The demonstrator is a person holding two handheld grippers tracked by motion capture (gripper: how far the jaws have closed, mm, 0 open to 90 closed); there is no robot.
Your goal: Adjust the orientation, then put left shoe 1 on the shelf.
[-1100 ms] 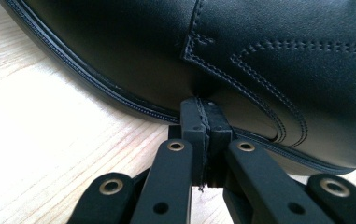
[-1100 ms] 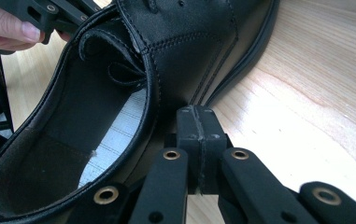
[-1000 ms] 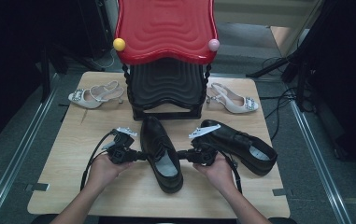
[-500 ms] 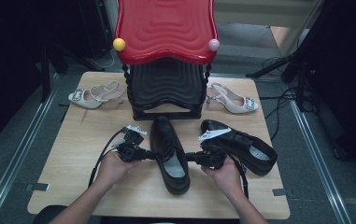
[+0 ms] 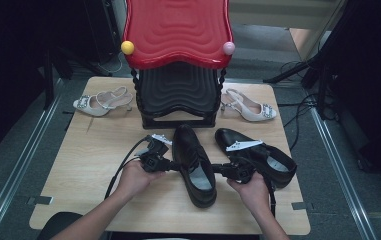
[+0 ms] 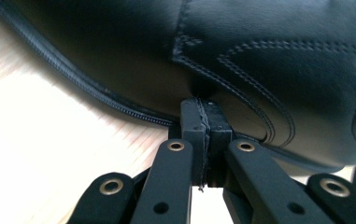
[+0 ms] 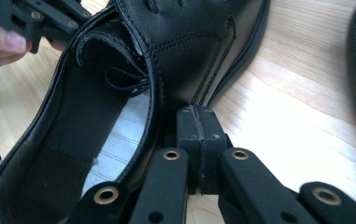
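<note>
A black leather shoe (image 5: 194,165) lies lengthwise in the middle of the wooden table (image 5: 98,150), toe toward the rack. My left gripper (image 5: 174,165) is shut and its tips press on the shoe's left side (image 6: 259,51); the jaws (image 6: 206,105) are closed together with nothing between them. My right gripper (image 5: 217,170) is also shut, and its tips (image 7: 196,112) push against the shoe's right side (image 7: 185,51) near the opening. In the right gripper view the left gripper (image 7: 21,14) and a hand show beyond the shoe.
A second black shoe (image 5: 258,155) lies just right of my right hand. A red-topped black rack (image 5: 178,55) stands at the table's back. One white heeled sandal (image 5: 100,101) lies left of it and another (image 5: 250,106) right. Cables trail from both grippers.
Both shut grippers and the black shoe squeezed between them have slid to the right across the table, closer to the second black shoe.
</note>
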